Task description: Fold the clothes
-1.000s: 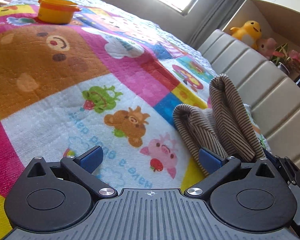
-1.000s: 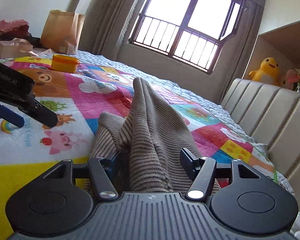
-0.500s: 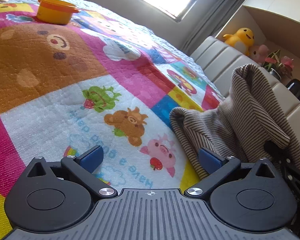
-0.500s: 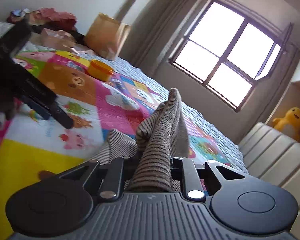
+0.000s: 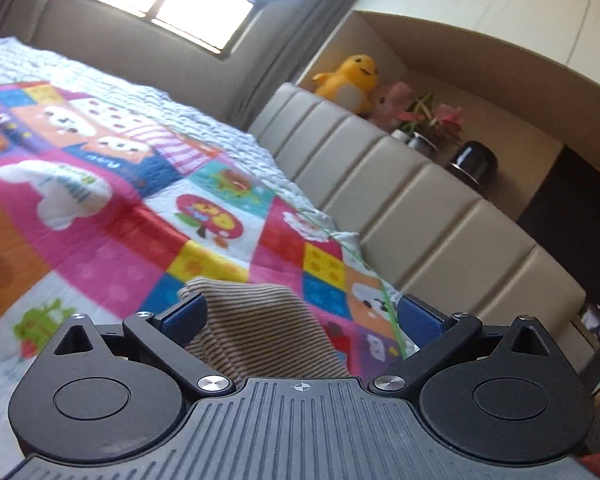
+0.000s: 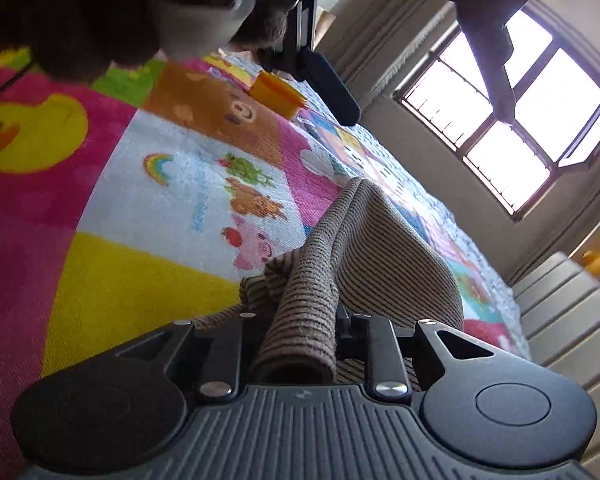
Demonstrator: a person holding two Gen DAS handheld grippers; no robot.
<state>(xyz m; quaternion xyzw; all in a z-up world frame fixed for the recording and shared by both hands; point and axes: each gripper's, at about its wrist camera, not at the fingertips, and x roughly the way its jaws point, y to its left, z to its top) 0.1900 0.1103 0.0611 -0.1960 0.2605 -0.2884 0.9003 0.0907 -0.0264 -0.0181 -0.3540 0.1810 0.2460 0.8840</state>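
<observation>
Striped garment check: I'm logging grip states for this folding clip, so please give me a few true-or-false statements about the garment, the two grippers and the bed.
1. The right gripper is clamped on the striped garment. True.
2. The left gripper is closed tight on the garment. False: its jaws stand wide apart, with the cloth loose between them.
3. A plain white sheet covers the bed. False: it is a colourful cartoon quilt.
4. A yellow plush toy sits above the padded headboard. True.
</observation>
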